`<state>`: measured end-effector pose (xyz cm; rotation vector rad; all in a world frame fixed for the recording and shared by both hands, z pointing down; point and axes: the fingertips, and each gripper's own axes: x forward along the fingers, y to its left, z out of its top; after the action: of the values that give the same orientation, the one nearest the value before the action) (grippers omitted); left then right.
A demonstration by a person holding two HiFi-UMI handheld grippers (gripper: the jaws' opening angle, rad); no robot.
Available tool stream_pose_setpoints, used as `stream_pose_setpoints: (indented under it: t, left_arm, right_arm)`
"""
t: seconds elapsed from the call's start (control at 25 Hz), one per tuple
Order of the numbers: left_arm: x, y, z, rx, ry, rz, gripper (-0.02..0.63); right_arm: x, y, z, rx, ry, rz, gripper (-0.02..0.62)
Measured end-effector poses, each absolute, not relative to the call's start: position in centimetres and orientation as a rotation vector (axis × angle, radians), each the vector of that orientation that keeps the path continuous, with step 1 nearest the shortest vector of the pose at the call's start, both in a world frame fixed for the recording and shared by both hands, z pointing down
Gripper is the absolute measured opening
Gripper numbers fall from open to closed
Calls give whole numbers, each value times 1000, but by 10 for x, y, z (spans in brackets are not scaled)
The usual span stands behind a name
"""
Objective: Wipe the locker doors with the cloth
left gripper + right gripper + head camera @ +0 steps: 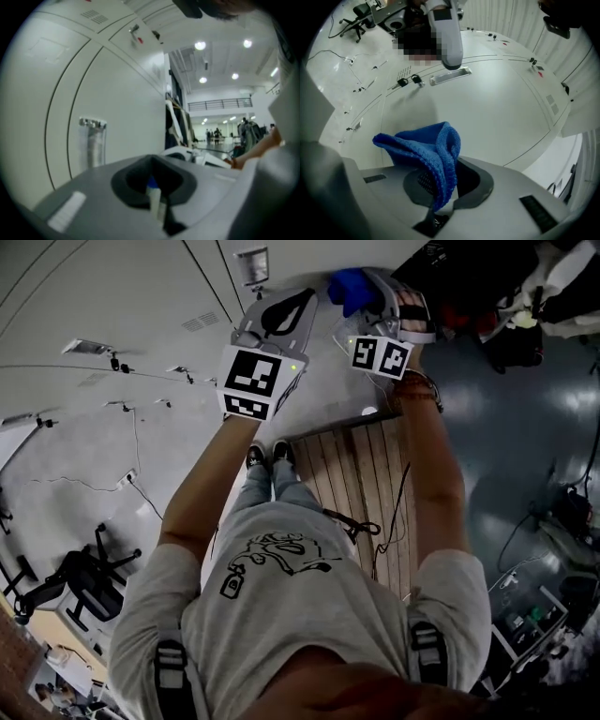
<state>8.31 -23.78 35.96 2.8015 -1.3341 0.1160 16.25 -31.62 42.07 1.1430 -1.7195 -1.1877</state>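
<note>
White locker doors [141, 352] fill the wall in front of me, with thin dark seams between panels. In the head view both grippers are raised close to them. My right gripper [380, 310] is shut on a blue knitted cloth [350, 287]; in the right gripper view the cloth [426, 150] bulges out of the jaws [439, 190], close to a door [497, 112] below a metal handle [450, 76]. My left gripper [272, 338] sits just left of it. Its jaws [153, 190] stand together with nothing between them, near a door [117, 108] with a metal handle [93, 124].
Keys [407, 81] hang from a lock beside the handle. A slatted wooden platform [361, 484] lies by the person's feet, with a cable across it. An office chair [84, 582] stands lower left and equipment [534, 615] lower right. Clothes [174, 124] hang past the lockers' end.
</note>
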Motion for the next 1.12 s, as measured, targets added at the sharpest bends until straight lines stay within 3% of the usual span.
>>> stream_pose_setpoints:
  t: [0.6,1.12]
  left_arm:
    - [70,-227,220,2961,-1440,-48,2]
    - [39,-229,249,2889,-1494,20,2]
  right_arm:
    - [187,-310,138,1566,-1602,-1461,31]
    - [142,-299,183,1613,-1667,-1470,29]
